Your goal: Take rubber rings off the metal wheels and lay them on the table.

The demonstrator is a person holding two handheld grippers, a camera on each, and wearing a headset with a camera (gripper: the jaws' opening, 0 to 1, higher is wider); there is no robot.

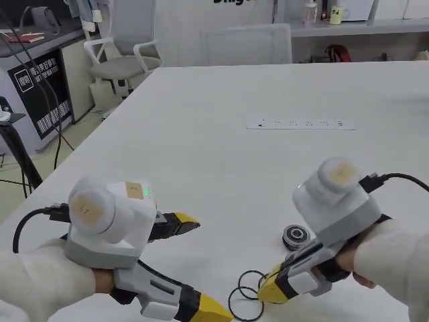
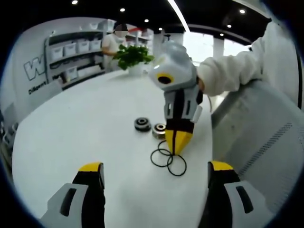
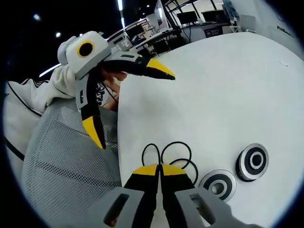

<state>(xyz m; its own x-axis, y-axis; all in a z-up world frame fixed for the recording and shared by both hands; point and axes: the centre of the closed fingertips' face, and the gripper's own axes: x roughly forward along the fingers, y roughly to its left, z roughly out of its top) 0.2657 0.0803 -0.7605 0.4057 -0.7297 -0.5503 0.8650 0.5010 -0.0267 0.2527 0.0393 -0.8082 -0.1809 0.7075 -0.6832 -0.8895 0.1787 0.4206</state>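
With left gripper (image 2: 154, 167) spread empty and right gripper (image 3: 159, 169) clenched, perhaps nipping a ring (image 3: 176, 142) by the bench's (image 3: 213, 95) near edge, could flick it off when withdrawn.

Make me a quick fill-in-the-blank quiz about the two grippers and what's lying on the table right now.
1. The left gripper holds its yellow-tipped jaws ___.
2. The right gripper has its jaws ___, tips at the thin black rubber rings.
3. ___ round metal wheels lie on the white table near them.
Missing words: open; shut; two.
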